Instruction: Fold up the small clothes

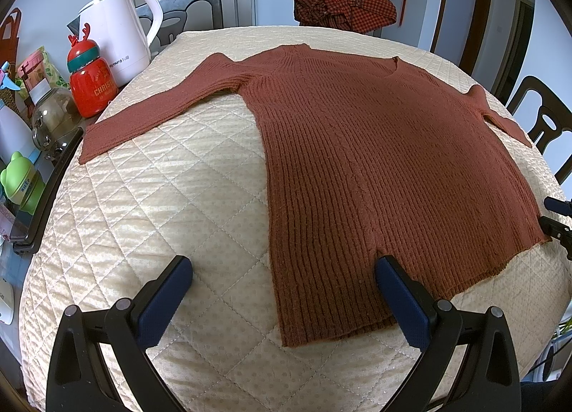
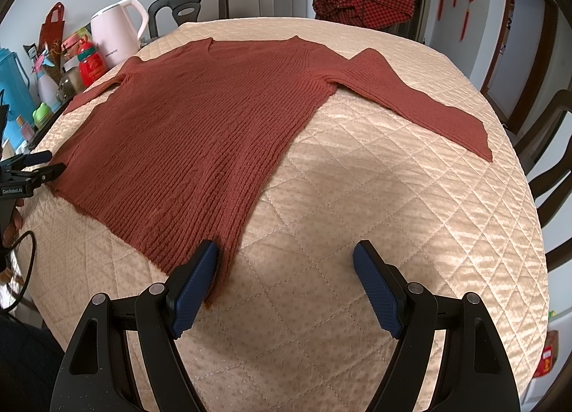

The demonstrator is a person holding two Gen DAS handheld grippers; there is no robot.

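Both jaws gape wide, empty: left hand-held gripper [image 1: 284,281] and right hand-held gripper [image 2: 286,265] straddle hem corners of my rust sweater [image 1: 375,147], flat on the tabletop [image 1: 171,204], stretching toward 12 o'clock. Folding hasn't started I'd say; next, pinch those corners.

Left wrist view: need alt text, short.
A rust-brown ribbed sweater lies flat, sleeves spread, on a cream quilted table cover. The open left hand-held gripper sits at its near hem corner, holding nothing. A white kettle and red Christmas bottle stand at the left edge; a red checked cloth lies beyond.
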